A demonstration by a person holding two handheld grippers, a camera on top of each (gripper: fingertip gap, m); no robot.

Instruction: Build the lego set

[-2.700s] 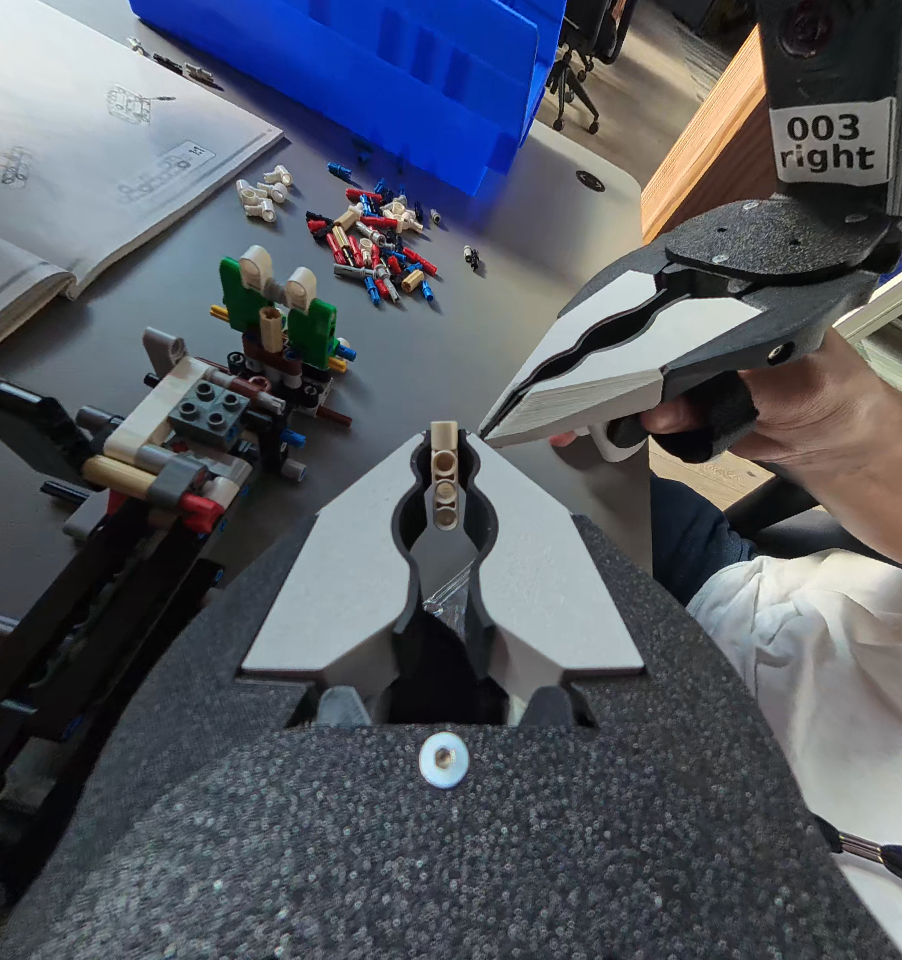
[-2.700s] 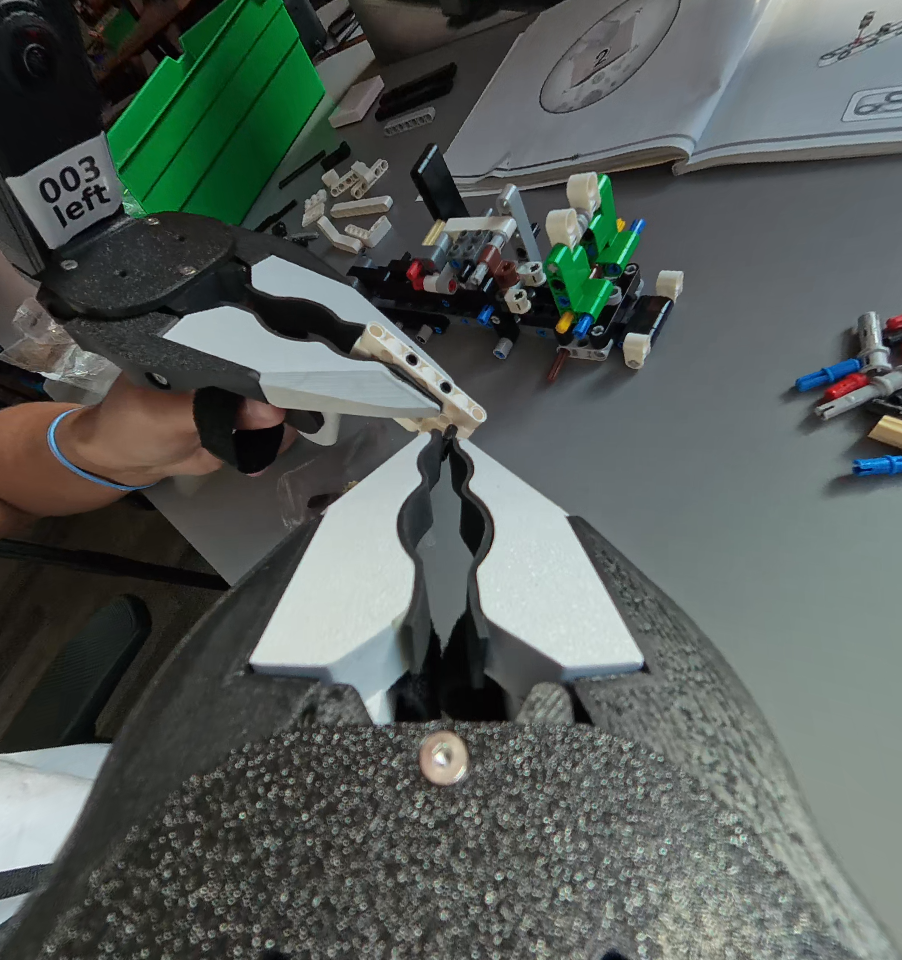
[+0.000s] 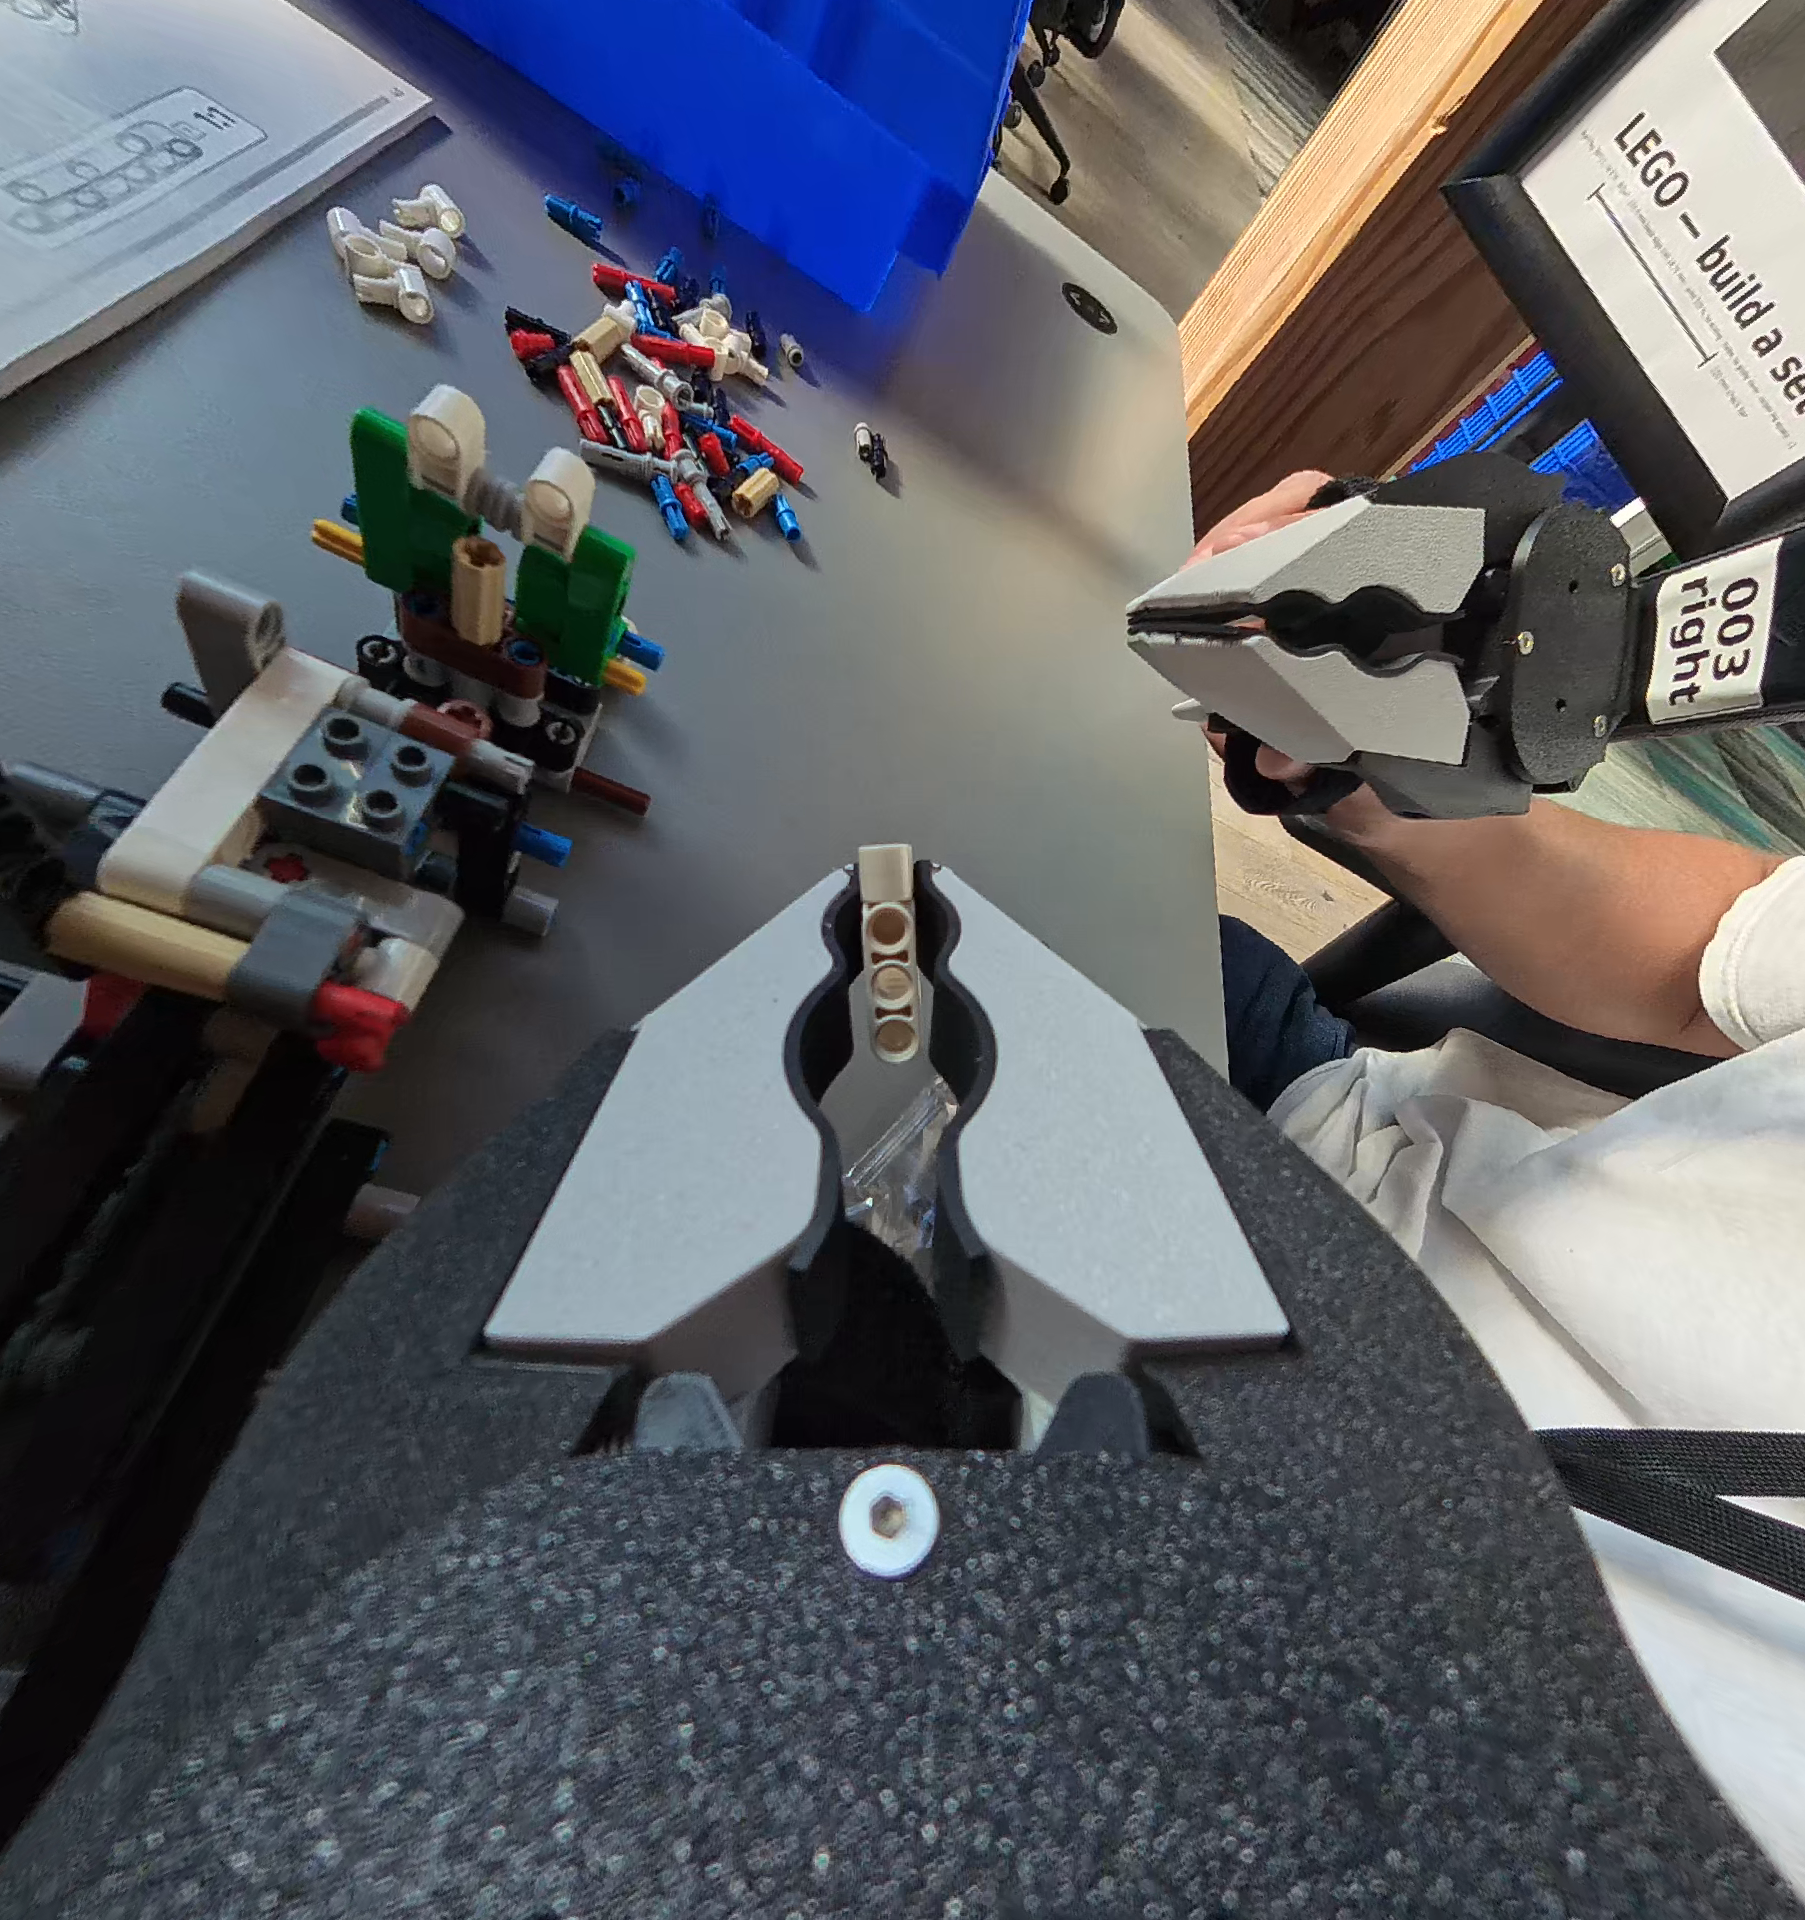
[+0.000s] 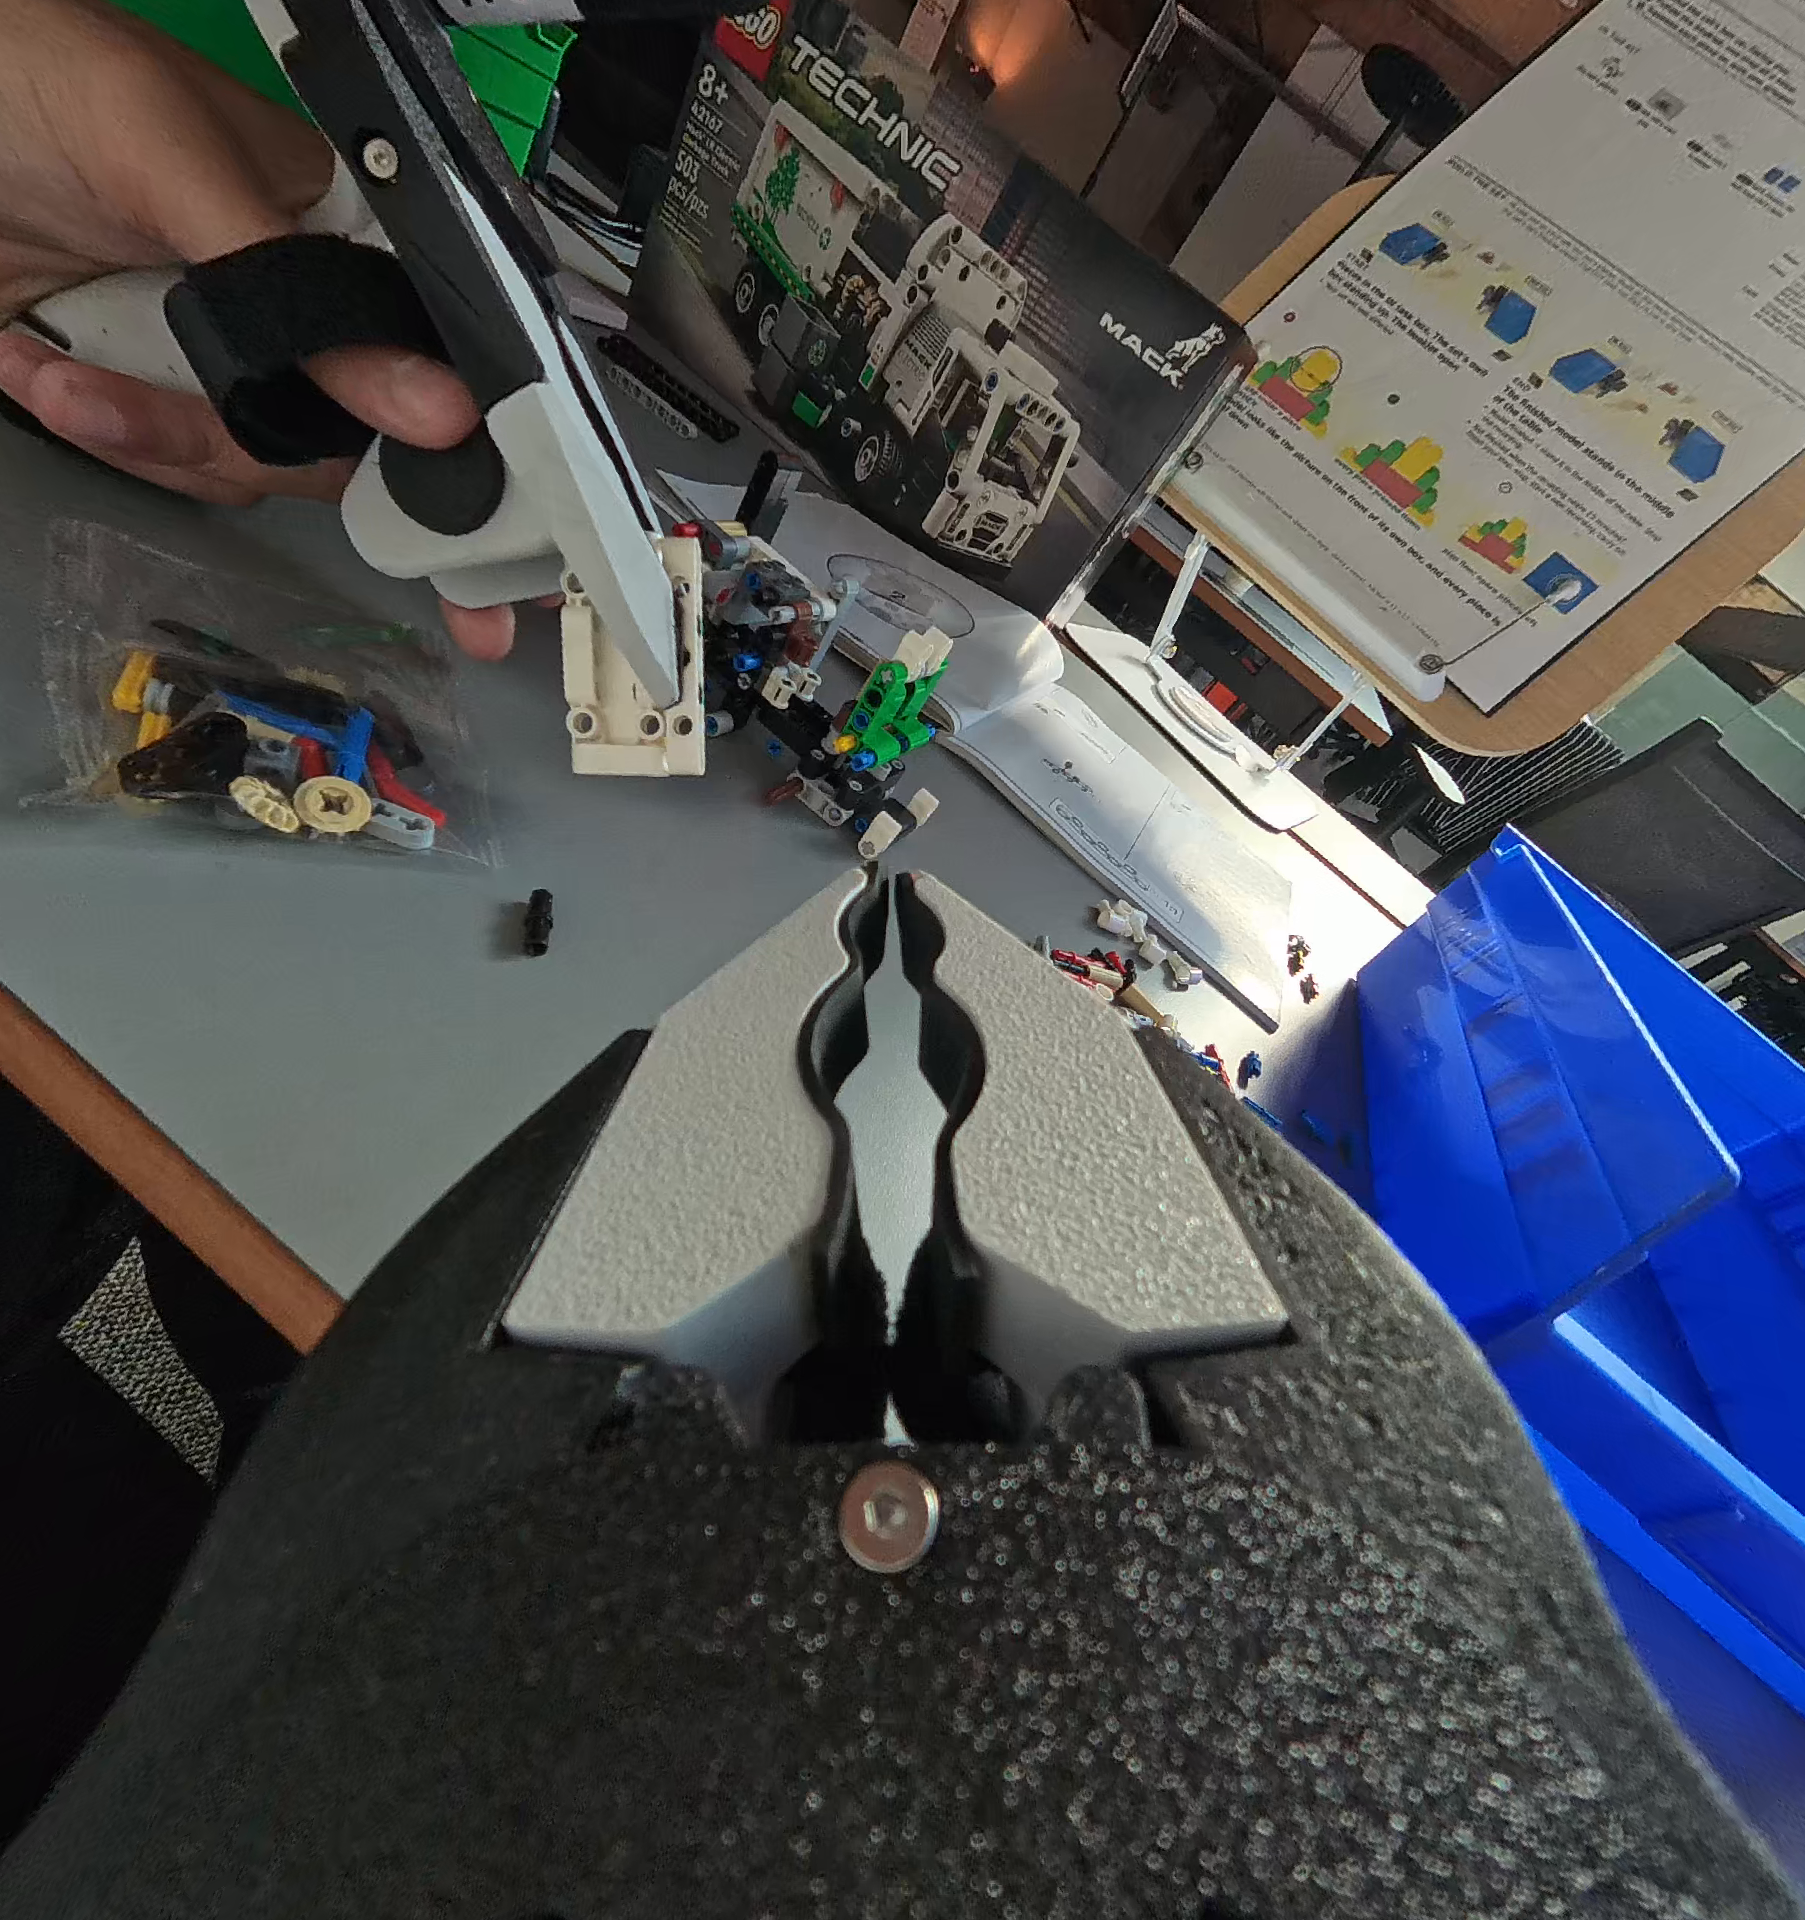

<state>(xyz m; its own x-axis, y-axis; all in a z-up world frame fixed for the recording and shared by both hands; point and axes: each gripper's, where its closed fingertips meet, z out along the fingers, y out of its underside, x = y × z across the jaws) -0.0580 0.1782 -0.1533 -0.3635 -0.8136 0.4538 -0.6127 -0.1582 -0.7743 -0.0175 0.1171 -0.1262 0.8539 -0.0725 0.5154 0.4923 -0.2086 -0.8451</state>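
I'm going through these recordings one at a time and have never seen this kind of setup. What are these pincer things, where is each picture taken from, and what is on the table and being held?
No robot here: a person holds a hand-operated two-finger gripper in each hand, and each carries a camera looking along its fingers. One picture is from the left gripper, the other from the right gripper. The left one is clamped on a white panel piece, which its own view shows edge-on. The right one is shut on nothing. On the grey table lie a part-built toy brick model, loose small pins, an open instruction booklet, a clear bag of parts, a lone black pin and a blue bin.
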